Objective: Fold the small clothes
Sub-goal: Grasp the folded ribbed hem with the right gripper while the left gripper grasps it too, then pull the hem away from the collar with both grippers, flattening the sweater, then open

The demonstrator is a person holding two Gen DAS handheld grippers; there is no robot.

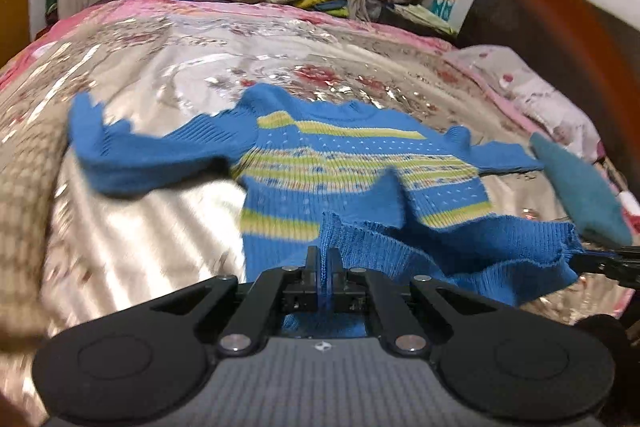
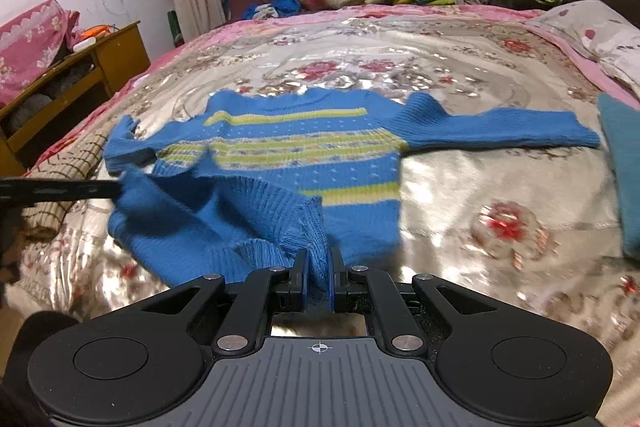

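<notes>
Now we pinch the blue sweater's (image 2: 304, 155) hem at six o'clock, left gripper (image 1: 325, 259) and right gripper (image 2: 318, 263) both clamped; uneven lifting risks a crooked fold on the bedspread (image 2: 480, 75).

One blue striped sweater (image 2: 296, 155) is counted on one bed (image 2: 460, 67). Two grippers are recorded, left gripper (image 1: 325, 259) and right gripper (image 2: 319, 259). One teal garment (image 2: 624, 167), possibly folded, is noted. One wooden cabinet (image 2: 116, 55) is seen.
</notes>
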